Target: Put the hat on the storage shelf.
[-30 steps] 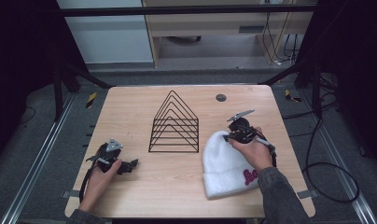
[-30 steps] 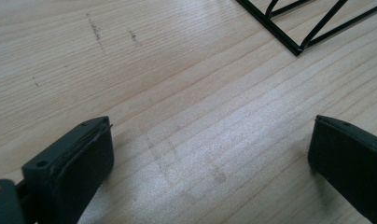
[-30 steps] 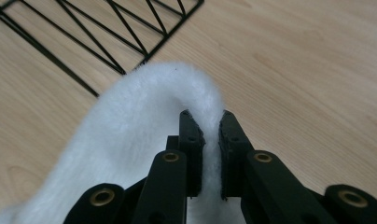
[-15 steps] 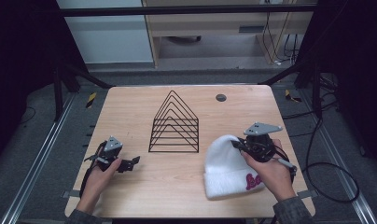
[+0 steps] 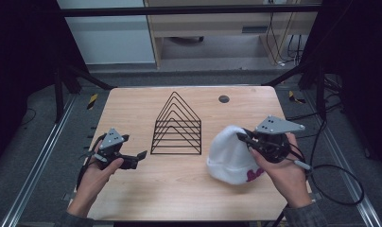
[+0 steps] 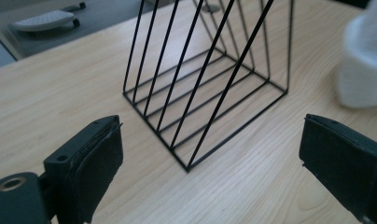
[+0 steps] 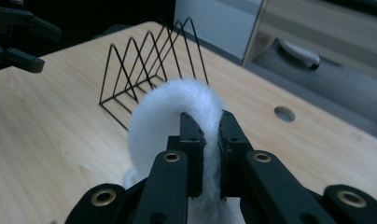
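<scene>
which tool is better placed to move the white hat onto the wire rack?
Right. The right tool is already shut on the white hat beside the wire rack; the left tool is open, holding nothing.

Dim, dark surround; evenly lit table [image 5: 179, 189]; soft shadows; blurred backgrounds in both gripper views

Left gripper [image 5: 132, 160]: black body, two black jaws with flat dark pads [image 6: 95, 163], one brass-ringed screw hole at 7 o'clock of its own view; grey three-cornered plate [image 5: 113, 138] on top.

Right gripper [image 5: 244, 140]: black jaws, four brass-ringed holes on the linkage arms [image 7: 172, 186]; larger grey plate [image 5: 276, 125] with small dark holes; black cable [image 5: 338, 182] looping off at 4 o'clock.

Sleeves [image 5: 305, 216]: grey cuffs.
</scene>
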### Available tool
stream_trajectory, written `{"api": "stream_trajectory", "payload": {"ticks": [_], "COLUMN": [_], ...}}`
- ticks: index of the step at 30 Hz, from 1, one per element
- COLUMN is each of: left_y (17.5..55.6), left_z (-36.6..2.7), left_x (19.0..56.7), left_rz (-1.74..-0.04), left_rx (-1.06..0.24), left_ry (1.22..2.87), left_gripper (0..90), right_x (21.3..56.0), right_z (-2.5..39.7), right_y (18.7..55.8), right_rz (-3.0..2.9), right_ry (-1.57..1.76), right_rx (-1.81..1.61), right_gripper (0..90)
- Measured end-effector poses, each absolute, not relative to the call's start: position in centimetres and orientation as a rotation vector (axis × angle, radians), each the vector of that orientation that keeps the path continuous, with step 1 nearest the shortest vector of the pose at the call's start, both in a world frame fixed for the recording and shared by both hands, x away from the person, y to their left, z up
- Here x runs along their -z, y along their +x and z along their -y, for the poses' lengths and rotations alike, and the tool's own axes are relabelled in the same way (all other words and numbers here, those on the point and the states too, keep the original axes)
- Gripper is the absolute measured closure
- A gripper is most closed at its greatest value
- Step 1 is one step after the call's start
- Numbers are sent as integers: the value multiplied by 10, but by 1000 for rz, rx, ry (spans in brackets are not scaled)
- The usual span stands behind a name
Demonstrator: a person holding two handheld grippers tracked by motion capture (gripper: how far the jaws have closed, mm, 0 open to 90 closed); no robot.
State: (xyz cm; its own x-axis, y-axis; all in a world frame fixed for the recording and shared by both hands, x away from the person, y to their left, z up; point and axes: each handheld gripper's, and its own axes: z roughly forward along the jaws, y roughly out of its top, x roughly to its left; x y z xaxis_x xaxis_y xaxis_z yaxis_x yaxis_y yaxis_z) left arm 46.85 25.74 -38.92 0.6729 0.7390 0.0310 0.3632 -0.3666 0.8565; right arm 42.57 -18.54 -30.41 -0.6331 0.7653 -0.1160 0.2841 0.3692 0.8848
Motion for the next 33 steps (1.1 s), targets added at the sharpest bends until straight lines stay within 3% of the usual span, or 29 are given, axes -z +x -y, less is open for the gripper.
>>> {"api": "stream_trajectory", "payload": {"ticks": [9,12,24,33], "left_y": [476,483,497,497], "left_z": [-241,-238,-229,-216], "left_x": [344,338,320,300], "left_rz": [-755,-686,-654,-615], "left_rx": [-538,-578,-546,-557], "left_ry": [1965,2038,2004,1989], "left_gripper": [51,39,48,68], "right_x": [268,261,217,207], "right_z": [179,176,153,144], "right_y": [448,454,466,477], "right_rz": [-2045,-2031,-1943,-1925], "right_ry": [864,884,826,825], "right_rx": [-1249,-1253,-1234,-1275], "right_gripper": [833,833,833,833]}}
